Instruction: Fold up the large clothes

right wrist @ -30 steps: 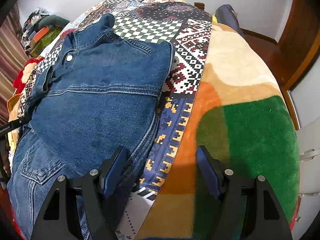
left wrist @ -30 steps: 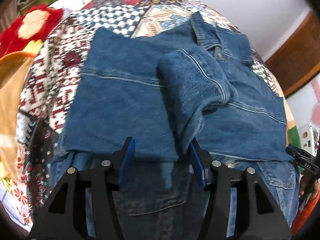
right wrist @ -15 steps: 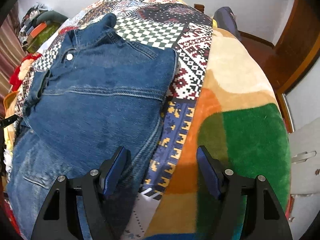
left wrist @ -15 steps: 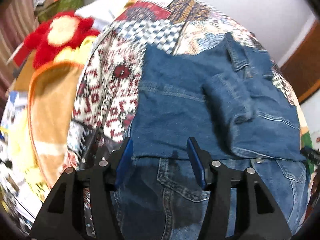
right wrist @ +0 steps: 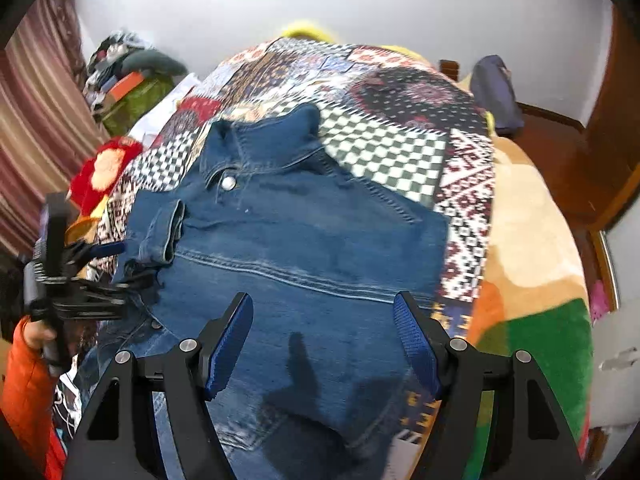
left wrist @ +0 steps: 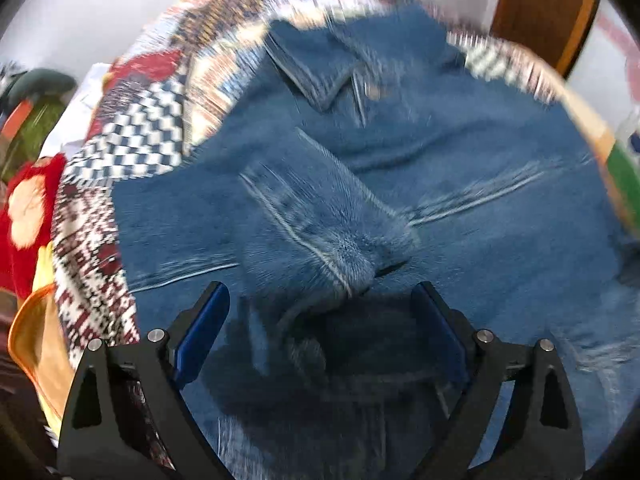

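A blue denim jacket point(right wrist: 304, 240) lies flat on the patchwork bedspread point(right wrist: 384, 152), collar toward the far wall, sides folded in. A folded-over sleeve point(left wrist: 320, 232) lies across its middle; its cuff point(right wrist: 166, 232) shows in the right wrist view. My left gripper point(left wrist: 320, 312) is open and empty, low over the sleeve end; the view is blurred. It also shows in the right wrist view point(right wrist: 104, 256) at the jacket's left edge. My right gripper point(right wrist: 322, 332) is open and empty above the jacket's lower part.
A red and yellow plush toy point(right wrist: 106, 168) lies left of the jacket. A fleece blanket in orange, cream and green point(right wrist: 540, 300) covers the bed's right side. Piled clutter point(right wrist: 128, 76) stands at the far left by a striped curtain. A wooden door point(left wrist: 544, 12) is at the right.
My left gripper has swung right and in, from the jacket's left hem to over the folded sleeve. My right gripper has risen and shifted left, from the jacket's right edge to over its body.
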The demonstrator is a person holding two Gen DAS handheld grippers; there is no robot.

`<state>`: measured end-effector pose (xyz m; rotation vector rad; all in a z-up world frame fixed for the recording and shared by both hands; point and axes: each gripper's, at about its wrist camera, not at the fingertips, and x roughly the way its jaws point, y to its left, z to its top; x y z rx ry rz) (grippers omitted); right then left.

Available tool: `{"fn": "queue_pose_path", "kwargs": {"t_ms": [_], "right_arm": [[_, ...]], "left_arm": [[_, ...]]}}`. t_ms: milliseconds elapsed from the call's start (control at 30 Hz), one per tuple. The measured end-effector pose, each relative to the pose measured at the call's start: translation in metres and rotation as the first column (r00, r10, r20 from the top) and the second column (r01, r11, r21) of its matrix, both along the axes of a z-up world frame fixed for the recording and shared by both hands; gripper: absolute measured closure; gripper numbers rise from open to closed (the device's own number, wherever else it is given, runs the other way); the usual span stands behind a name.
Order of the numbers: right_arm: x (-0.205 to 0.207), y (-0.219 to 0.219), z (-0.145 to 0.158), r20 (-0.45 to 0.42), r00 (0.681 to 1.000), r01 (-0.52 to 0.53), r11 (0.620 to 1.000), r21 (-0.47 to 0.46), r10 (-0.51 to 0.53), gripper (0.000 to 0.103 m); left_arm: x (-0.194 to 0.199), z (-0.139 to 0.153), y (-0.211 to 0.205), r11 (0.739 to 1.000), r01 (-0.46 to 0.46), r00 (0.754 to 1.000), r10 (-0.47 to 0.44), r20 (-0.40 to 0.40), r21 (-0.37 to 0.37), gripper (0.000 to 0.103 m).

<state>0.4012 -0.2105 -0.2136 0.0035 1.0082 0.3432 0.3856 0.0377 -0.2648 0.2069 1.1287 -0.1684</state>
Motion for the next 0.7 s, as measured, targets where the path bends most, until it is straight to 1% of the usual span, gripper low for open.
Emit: {"fn": "queue_pose_path", "kwargs": {"t_ms": [33, 67, 133, 200, 267, 300, 333, 400, 433, 500, 533, 600, 667, 700], "right_arm": [[0.000, 0.006, -0.004, -0.009, 1.000, -0.014, 1.000, -0.006, 0.014, 0.033], [0.000, 0.011, -0.009, -0.019, 0.999, -0.027, 1.000, -0.010, 0.027, 0.033], [0.000, 0.019, -0.020, -0.044, 0.998, -0.045, 0.999, -0.026, 0.044, 0.033], [0.003, 0.023, -0.033, -0.072, 0.996, -0.054, 0.997, -0.046, 0.051, 0.033], [0.008, 0.025, -0.049, -0.118, 0.992, -0.056, 0.996, -0.070, 0.048, 0.033], [0.009, 0.025, -0.055, -0.129, 0.990, -0.057, 0.996, -0.072, 0.047, 0.032], [0.009, 0.025, -0.058, -0.131, 0.990, -0.055, 0.996, -0.065, 0.046, 0.032], [0.010, 0.022, -0.060, -0.127, 0.991, -0.045, 0.997, -0.060, 0.038, 0.026], [0.010, 0.022, -0.061, -0.127, 0.991, -0.044, 0.997, -0.058, 0.036, 0.025], [0.010, 0.021, -0.061, -0.130, 0.991, -0.042, 0.998, -0.051, 0.035, 0.025], [0.010, 0.021, -0.061, -0.131, 0.991, -0.043, 0.998, -0.051, 0.036, 0.025], [0.011, 0.021, -0.061, -0.130, 0.991, -0.044, 0.998, -0.054, 0.036, 0.025], [0.012, 0.022, -0.060, -0.132, 0.991, -0.045, 0.997, -0.056, 0.037, 0.025], [0.012, 0.022, -0.059, -0.133, 0.991, -0.043, 0.997, -0.057, 0.035, 0.025]], "left_arm": [[0.004, -0.004, 0.003, 1.000, -0.009, 1.000, 0.009, 0.008, -0.014, 0.002], [0.007, -0.006, 0.007, 0.999, -0.018, 1.000, 0.019, 0.017, -0.026, 0.000], [0.011, -0.005, 0.019, 0.998, -0.041, 0.999, 0.043, 0.033, -0.056, 0.000], [0.014, -0.003, 0.033, 0.995, -0.079, 0.995, 0.082, 0.059, -0.055, 0.001], [0.015, -0.002, 0.054, 0.989, -0.133, 0.988, 0.138, 0.067, -0.071, 0.007], [0.014, -0.003, 0.063, 0.984, -0.165, 0.983, 0.169, 0.069, -0.064, 0.010], [0.013, -0.004, 0.078, 0.977, -0.203, 0.976, 0.207, 0.070, -0.058, 0.011], [0.007, -0.007, 0.101, 0.963, -0.264, 0.962, 0.266, 0.063, -0.049, 0.012], [0.006, -0.010, 0.114, 0.955, -0.292, 0.954, 0.294, 0.052, -0.048, 0.012], [-0.005, -0.022, 0.142, 0.938, -0.329, 0.944, 0.330, -0.005, -0.106, 0.011], [-0.011, -0.027, 0.151, 0.928, -0.338, 0.941, 0.337, -0.034, -0.158, 0.011], [-0.022, -0.035, 0.166, 0.902, -0.366, 0.930, 0.359, -0.076, -0.229, 0.011], [-0.032, -0.036, 0.167, 0.890, -0.380, 0.925, 0.373, -0.076, -0.253, 0.011], [-0.035, -0.036, 0.167, 0.888, -0.384, 0.923, 0.379, -0.070, -0.251, 0.011]]}}
